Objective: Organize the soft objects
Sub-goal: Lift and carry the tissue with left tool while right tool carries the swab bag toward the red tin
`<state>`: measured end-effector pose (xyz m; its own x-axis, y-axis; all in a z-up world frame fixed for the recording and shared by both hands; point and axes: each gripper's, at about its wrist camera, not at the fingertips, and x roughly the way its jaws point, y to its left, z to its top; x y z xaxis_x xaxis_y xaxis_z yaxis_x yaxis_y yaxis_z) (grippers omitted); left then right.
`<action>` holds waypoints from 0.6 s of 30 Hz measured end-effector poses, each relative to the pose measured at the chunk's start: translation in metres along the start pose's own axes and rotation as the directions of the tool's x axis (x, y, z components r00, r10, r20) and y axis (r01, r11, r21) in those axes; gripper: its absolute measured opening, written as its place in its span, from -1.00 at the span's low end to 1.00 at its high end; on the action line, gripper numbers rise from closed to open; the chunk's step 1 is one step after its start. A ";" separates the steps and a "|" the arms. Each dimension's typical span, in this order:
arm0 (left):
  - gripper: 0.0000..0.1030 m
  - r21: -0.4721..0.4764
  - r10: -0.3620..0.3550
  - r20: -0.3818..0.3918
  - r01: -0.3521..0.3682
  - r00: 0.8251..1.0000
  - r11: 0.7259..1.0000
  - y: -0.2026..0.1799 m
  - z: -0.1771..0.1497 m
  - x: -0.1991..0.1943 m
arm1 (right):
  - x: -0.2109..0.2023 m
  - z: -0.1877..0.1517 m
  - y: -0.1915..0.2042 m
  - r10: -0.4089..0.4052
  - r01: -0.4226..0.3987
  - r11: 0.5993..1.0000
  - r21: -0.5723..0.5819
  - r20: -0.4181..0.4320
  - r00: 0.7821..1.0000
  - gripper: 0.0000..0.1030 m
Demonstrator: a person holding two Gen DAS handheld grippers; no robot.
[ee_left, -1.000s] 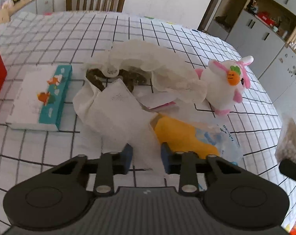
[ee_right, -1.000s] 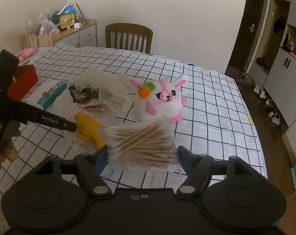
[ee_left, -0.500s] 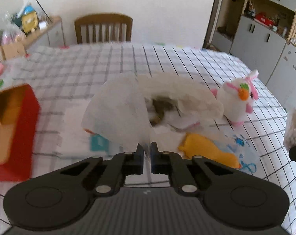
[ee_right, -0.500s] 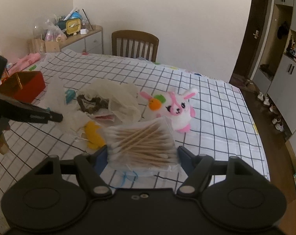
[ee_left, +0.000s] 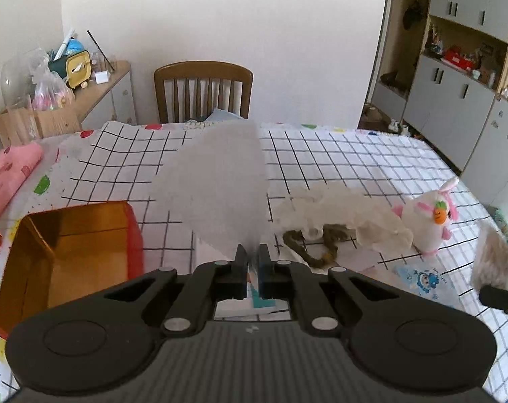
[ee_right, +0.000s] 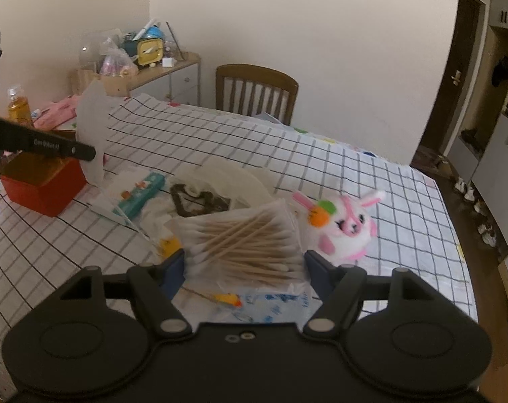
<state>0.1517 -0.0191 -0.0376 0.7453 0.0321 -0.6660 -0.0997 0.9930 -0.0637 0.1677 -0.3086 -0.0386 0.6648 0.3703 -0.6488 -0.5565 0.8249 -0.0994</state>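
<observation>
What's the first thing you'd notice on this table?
Probably the thin white sheet held up by the left tongs beside the open red box with a gold inside. Then the clear pack of cotton swabs in the right tongs, before the white-and-pink plush bunny.

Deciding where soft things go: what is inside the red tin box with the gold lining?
The red tin box shows only bare gold floor and walls; its near corner is hidden behind the left gripper.

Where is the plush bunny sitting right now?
The plush bunny sits on the checked tablecloth, right of centre in the right wrist view, just behind the pack of cotton swabs.
</observation>
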 end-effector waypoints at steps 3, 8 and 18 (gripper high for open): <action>-0.90 0.014 -0.020 -0.006 0.020 1.000 1.000 0.015 0.006 -0.010 | 0.001 0.008 0.012 0.018 -0.018 1.000 0.004 0.004 1.000 0.42; -0.90 0.034 -0.017 -0.019 0.018 1.000 0.999 0.041 0.013 -0.024 | 0.006 0.025 0.040 0.045 -0.045 0.999 -0.026 0.017 0.999 0.42; -0.90 0.029 -0.028 0.027 0.027 0.999 0.999 0.104 0.036 -0.066 | 0.021 0.057 0.098 0.094 -0.091 0.994 -0.065 0.042 0.995 0.42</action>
<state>0.1159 0.0858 0.0264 0.7651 0.0072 -0.6439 -0.0600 0.9964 -0.0601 0.1552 -0.1956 -0.0194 0.6299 0.4639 -0.6229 -0.6459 0.7583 -0.0885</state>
